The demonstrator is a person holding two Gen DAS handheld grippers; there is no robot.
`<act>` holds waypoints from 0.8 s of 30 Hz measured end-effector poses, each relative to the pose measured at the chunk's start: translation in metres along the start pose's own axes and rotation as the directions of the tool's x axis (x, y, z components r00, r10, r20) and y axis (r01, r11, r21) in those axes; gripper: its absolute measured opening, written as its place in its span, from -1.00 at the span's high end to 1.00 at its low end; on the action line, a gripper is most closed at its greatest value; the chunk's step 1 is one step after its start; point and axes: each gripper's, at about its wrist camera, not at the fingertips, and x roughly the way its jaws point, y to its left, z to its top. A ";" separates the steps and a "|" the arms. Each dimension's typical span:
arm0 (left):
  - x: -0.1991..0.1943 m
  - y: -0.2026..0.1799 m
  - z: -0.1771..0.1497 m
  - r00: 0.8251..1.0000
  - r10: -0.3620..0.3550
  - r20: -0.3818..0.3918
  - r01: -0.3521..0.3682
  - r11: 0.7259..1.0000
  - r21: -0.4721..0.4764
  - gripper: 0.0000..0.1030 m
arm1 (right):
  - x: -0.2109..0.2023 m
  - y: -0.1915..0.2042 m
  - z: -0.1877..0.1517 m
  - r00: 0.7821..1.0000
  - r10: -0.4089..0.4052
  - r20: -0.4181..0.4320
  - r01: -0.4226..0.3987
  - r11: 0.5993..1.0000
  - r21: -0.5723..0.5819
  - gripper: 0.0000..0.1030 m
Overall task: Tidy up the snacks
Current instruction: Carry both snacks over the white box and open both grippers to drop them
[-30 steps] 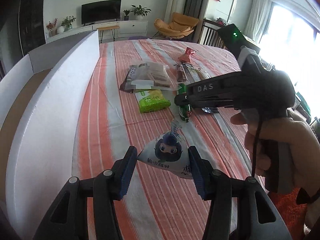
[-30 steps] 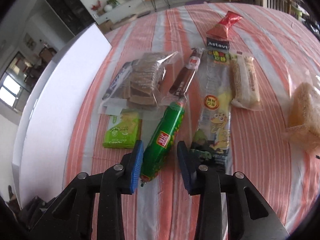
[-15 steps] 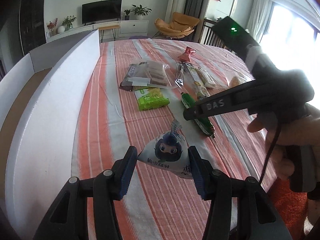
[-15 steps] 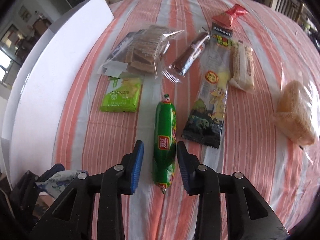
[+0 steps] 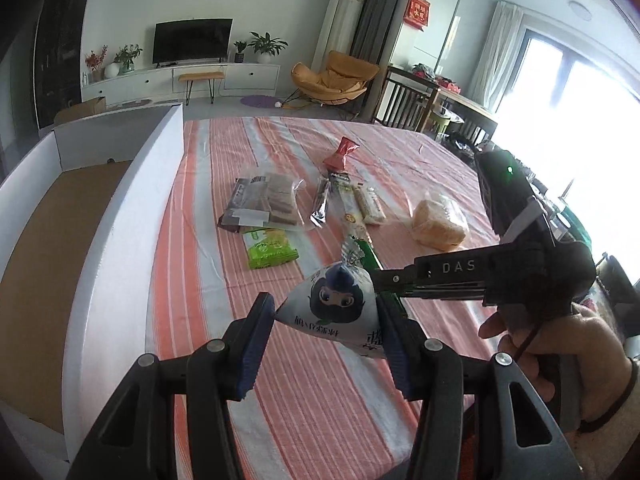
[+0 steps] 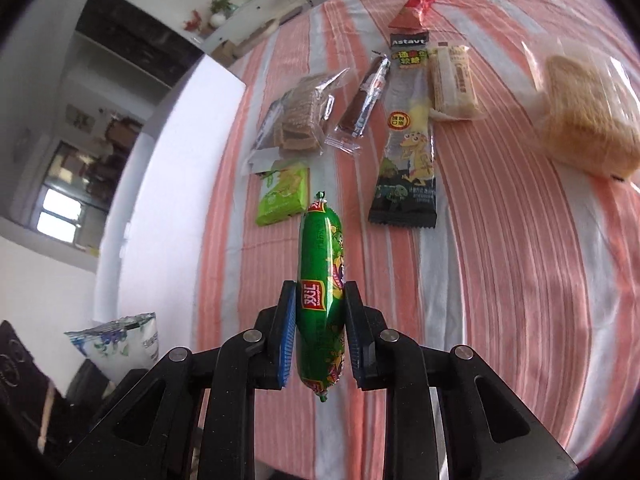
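My left gripper (image 5: 324,312) is shut on a white pouch with a cartoon face (image 5: 338,300), held above the striped tablecloth (image 5: 320,400). That pouch (image 6: 116,340) also shows at the lower left of the right wrist view. My right gripper (image 6: 320,296) has its jaws closing on a green sausage stick (image 6: 320,248). Both blue pads press its sides, and the stick points away along the fingers. In the left wrist view a hand (image 5: 560,352) holds the right gripper just right of the pouch.
A large white box with a brown floor (image 5: 120,208) stands along the left table edge. Farther out lie a green packet (image 6: 284,194), a cracker bag (image 6: 296,124), a brown bar (image 6: 366,96), a long dinosaur packet (image 6: 410,140), a beige bar (image 6: 454,84), a red packet (image 6: 420,2) and a bread bag (image 6: 584,120).
The right gripper's jaws drew in from either side of the green sausage and now press on it, after dragging it nearer. The left gripper has risen with the pouch.
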 end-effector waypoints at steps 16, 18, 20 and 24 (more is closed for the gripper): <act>-0.110 0.135 0.035 0.939 0.314 0.138 -0.272 0.927 -0.257 0.00 | 0.000 0.189 -0.020 0.949 0.316 -0.012 -0.313 0.935 -0.166 0.54; -0.114 0.156 0.028 0.920 0.374 0.114 -0.330 0.899 -0.289 0.00 | 0.013 0.216 -0.018 0.946 0.323 -0.037 -0.323 0.924 -0.207 0.54; -0.111 0.172 0.020 0.898 0.431 0.082 -0.391 0.871 -0.297 -0.01 | 0.031 0.241 -0.016 0.945 0.321 -0.056 -0.324 0.913 -0.247 0.53; -0.099 0.192 0.008 0.847 0.532 -0.007 -0.507 0.804 -0.310 -0.48 | 0.051 0.258 -0.014 0.960 0.275 -0.062 -0.280 0.915 -0.290 0.18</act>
